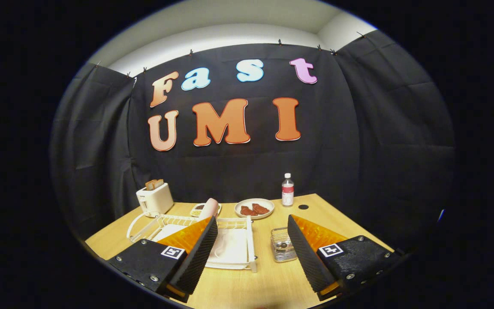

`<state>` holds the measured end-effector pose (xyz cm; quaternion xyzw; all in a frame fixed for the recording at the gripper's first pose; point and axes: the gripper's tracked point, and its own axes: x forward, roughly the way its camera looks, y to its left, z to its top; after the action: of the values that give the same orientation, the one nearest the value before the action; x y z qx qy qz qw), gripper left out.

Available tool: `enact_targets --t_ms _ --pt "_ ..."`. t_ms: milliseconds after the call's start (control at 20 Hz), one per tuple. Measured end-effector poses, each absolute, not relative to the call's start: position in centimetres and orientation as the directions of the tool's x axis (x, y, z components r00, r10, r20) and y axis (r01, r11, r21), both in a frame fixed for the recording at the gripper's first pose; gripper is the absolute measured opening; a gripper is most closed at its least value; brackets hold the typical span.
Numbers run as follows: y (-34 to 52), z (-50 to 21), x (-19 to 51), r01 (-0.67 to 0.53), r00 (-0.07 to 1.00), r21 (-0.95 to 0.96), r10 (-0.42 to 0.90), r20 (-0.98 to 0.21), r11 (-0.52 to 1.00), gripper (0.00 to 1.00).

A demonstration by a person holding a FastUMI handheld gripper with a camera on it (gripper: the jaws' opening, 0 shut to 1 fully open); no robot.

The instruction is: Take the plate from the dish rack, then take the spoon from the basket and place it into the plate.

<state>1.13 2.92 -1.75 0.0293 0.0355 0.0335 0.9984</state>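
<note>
Jaws wide apart above dish rack (234, 246), basket (282, 244), perhaps toaster (155, 198) beyond.

I look across a light wooden table (268, 274) that runs up to a black cloth wall (358, 141). The cloth hangs pinned in folds around the table's far sides. Above the cloth, a pale wall (230, 36) meets the ceiling.

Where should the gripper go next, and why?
Probably forward and down toward the dish rack. The gripper is open with nothing between its fingers, well above the table. The white plate seems to lie in the rack, just ahead of the fingers, and it comes first. The basket can wait.
</note>
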Motion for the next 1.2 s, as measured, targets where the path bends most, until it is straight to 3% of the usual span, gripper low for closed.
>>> enact_targets --t_ms 150,600,1200 --pt "4.9 -1.3 3.1 -0.091 0.987 0.143 0.109 -0.12 0.986 0.98" --pt "11.6 -1.4 10.2 -0.111 0.963 0.131 0.14 -0.232 0.985 0.99" --pt "13.5 -8.2 17.3 -0.058 0.866 0.056 0.079 -0.493 0.997 0.99"
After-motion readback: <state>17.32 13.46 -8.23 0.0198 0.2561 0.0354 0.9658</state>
